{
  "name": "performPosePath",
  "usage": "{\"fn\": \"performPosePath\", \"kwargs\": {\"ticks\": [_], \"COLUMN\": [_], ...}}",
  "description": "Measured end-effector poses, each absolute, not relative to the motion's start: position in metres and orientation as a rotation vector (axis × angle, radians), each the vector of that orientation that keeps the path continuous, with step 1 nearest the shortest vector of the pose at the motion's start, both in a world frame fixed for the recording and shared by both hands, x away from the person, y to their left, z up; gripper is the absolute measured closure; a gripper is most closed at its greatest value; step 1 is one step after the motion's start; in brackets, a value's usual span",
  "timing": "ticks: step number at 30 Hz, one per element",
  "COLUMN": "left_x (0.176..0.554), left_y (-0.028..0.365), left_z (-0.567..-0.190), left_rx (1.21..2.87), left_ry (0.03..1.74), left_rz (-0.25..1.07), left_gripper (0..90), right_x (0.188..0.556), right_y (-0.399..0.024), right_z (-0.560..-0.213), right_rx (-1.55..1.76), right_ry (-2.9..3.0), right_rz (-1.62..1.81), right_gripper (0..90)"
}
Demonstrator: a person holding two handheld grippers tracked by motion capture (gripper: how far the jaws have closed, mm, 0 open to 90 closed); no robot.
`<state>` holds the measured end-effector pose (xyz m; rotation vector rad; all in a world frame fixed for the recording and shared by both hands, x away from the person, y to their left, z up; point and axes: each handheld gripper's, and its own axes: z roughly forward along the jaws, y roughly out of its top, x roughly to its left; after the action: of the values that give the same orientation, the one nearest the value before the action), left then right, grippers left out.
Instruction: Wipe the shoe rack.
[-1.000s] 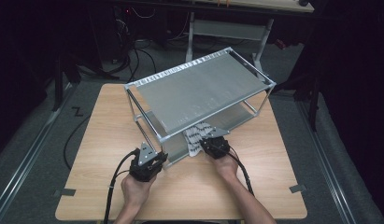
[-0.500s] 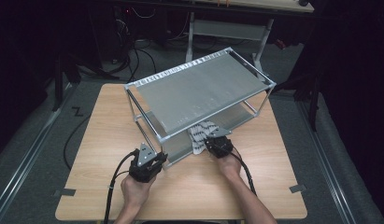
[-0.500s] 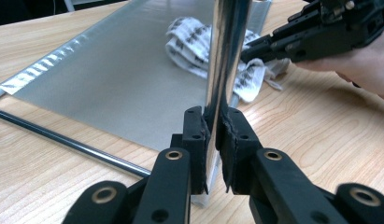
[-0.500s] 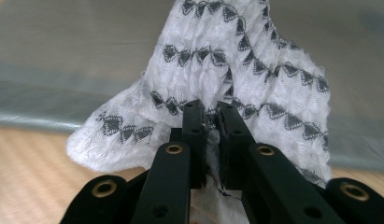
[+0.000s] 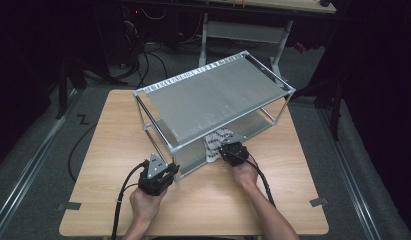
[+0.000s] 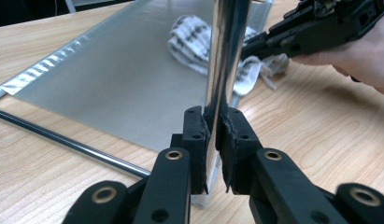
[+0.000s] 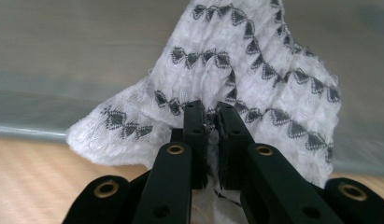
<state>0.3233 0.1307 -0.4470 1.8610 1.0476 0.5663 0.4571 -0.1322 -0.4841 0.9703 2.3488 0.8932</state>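
The left gripper [image 5: 169, 172] is clamped on the near-left chrome upright post [image 6: 225, 56] of the two-tier grey metal-framed shelf rack [image 5: 213, 95], its pads pressing either side of the tube close to the light wooden table [image 5: 103, 150], apparently steadying the rack. To the right, the right gripper [image 7: 211, 123] is closed on a fold of the white knitted cloth with rows of dark triangle motifs [image 7: 255, 70], which lies bunched at the front edge of the rack's lower grey shelf [image 6: 115, 79], partly overhanging the table. Judgement: the grasp on the cloth is made; whether it is being placed in or drawn out cannot be determined, so the transfer itself remains outstanding. Count: one rack with two shelves, one cloth, two grippers, one table.
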Motion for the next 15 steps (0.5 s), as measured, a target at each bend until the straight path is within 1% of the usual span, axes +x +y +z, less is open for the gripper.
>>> {"fn": "performPosePath", "kwargs": {"ticks": [5,15], "left_x": [0.323,0.323], "left_y": [0.131,0.131], "left_z": [-0.447,-0.447], "left_rx": [1.862,1.863], "left_ry": [1.047,1.046], "left_rz": [0.568,0.565], "left_gripper": [80.8,80.8], "right_x": [0.449,0.46], "right_y": [-0.117,-0.124], "right_z": [-0.487,-0.491], "right_rx": [0.911,0.938], "right_ry": [2.365,2.339], "right_rz": [0.912,0.891], "right_gripper": [84.3,84.3]}}
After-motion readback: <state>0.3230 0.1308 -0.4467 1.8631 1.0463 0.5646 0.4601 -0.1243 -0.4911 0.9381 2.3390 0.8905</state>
